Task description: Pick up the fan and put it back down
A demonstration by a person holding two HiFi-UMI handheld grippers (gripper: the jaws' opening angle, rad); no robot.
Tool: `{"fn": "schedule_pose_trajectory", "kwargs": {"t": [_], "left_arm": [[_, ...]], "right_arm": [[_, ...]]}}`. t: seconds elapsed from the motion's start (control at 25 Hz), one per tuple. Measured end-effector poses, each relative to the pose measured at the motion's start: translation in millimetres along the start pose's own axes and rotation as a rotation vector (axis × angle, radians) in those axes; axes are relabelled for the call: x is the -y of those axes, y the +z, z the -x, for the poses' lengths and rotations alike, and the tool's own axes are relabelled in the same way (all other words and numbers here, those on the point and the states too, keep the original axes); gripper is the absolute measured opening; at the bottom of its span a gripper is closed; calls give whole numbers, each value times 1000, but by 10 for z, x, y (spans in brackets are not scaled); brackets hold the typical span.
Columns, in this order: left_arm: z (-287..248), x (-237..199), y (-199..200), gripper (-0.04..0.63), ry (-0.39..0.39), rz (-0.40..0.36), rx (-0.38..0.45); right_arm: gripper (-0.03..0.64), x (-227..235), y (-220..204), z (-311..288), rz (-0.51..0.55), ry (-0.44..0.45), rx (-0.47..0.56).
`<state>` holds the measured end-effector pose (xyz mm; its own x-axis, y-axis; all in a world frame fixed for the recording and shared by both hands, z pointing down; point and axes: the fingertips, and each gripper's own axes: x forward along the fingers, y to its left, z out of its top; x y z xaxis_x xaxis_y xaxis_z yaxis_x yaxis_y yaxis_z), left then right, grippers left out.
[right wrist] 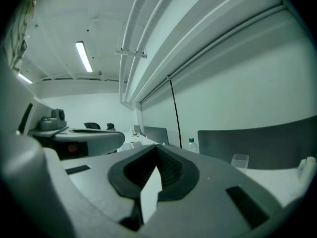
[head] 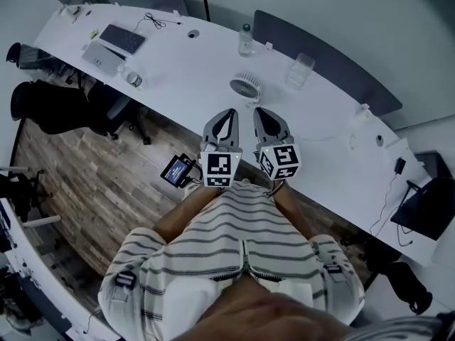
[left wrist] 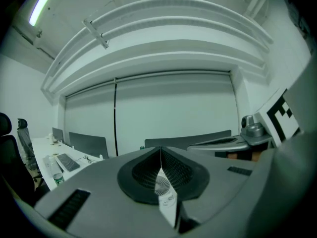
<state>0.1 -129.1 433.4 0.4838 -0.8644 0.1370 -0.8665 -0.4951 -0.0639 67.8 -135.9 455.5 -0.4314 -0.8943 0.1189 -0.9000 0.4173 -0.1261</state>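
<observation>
Over the desk's near edge: the left gripper [head: 228,112] and right gripper [head: 260,111] sit side by side, close to level, noses aimed across the white desk [head: 178,73].
Fan: small, round and white, the fan [head: 246,88] stands on the desk just past the tips, ahead of the gap between the two grippers. It is apart from both, and nothing touches it.
Left jaws: pressed together at the tips, with nothing held. Lower down, a narrow slit between them shows the fan's ribbed grille [left wrist: 162,185] in the left gripper view.
Right jaws: closed tight and empty. The right gripper view shows only pale desk through the wedge below the tips.
Bottle: a clear bottle [head: 245,40] with a green cap stands upright beyond the fan, near the far edge.
Glass: an empty glass [head: 299,69] stands upright, right of the fan and well apart from it.
Keyboard: a dark keyboard [head: 122,39] lies far off at the desk's left end.
Chair: a black chair [head: 43,105] is at the desk's left side, on the wood floor [head: 92,183].
Screen: a small lit screen [head: 178,170] sits just left of the left gripper's marker cube.
Person: a striped shirt [head: 234,226] fills the lower middle of the head view, and both forearms reach forward to the grippers.
</observation>
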Motion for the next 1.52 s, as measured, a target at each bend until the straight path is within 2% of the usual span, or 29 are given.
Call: {"fn": "schedule_pose_trajectory", "kwargs": {"t": [0.6,1.04,1.52], "left_arm": [[-230,-263,-135,8,-50,38,-15],[-320,-278,-208,8,-61,35,-26],[-449,-324,-244,8,-59,21,-35]], "right_arm": [[11,166,-224,-389,-49,-53,-92],[11,454,-570,-646,-51,-19,-210],[24,709,-825,-939,41,27,-316]]}}
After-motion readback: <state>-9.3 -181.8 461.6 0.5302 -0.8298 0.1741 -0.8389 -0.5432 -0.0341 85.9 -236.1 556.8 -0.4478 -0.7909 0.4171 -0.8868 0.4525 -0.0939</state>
